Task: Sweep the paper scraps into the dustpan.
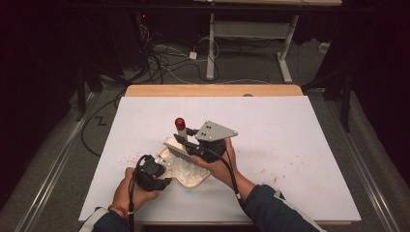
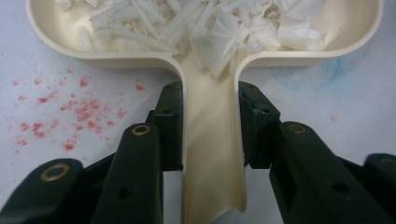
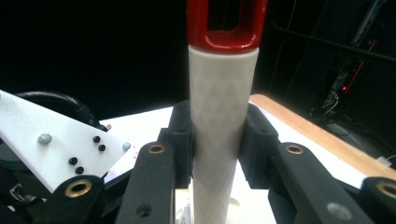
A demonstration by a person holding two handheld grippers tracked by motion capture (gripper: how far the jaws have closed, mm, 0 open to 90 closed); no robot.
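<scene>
Right gripper [image 1: 186, 145] clamped on upright brush handle [image 3: 223, 126], bristles [image 1: 178, 151] directly below over dustpan [image 1: 193, 176]; left gripper [image 1: 162, 181] clamped on dustpan handle [image 2: 212, 158], running lengthwise between jaws.

Near the front edge of the table [image 1: 290, 145], left of its middle: a dustpan [image 1: 186, 169], handle [image 2: 212, 158] pointing toward the front-left corner. In the pan — a heap of paper shreds [image 2: 210, 23]. On the handle, the left gripper [image 1: 153, 175]. Behind the pan, toward the table's middle, a brush [image 1: 180, 140] — handle upright in the right gripper [image 1: 189, 143], bristles probably over the pan's far rim. Left of the dustpan handle, scattered crumbs [image 2: 70, 116] on the table.
</scene>
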